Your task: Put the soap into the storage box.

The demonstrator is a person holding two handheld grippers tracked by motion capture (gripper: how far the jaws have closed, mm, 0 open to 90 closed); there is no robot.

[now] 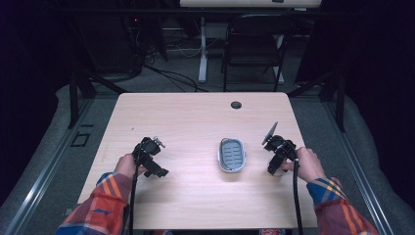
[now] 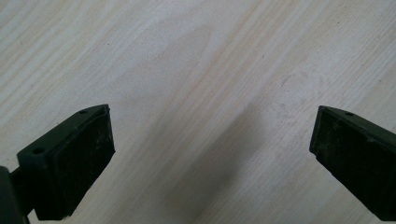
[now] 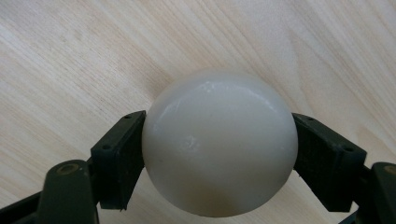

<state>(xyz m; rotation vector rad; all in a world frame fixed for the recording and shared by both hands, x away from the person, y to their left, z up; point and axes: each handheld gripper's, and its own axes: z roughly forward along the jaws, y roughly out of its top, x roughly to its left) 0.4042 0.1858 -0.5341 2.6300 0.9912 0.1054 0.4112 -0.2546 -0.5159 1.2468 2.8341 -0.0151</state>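
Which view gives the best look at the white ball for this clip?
The right gripper view: the white ball sits large and close between the right gripper jaws, which press on both its sides above the table. In the high view the right gripper hides the ball, and the left gripper view looks at bare wood.

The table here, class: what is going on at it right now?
A person at a wooden table holds a two-jaw gripper in each hand. The right gripper is shut on a smooth white ball, its jaws pressed to either side. The left gripper is open above bare wood, holding nothing. Between the two hands sits a small grey soap dish, which looks empty.
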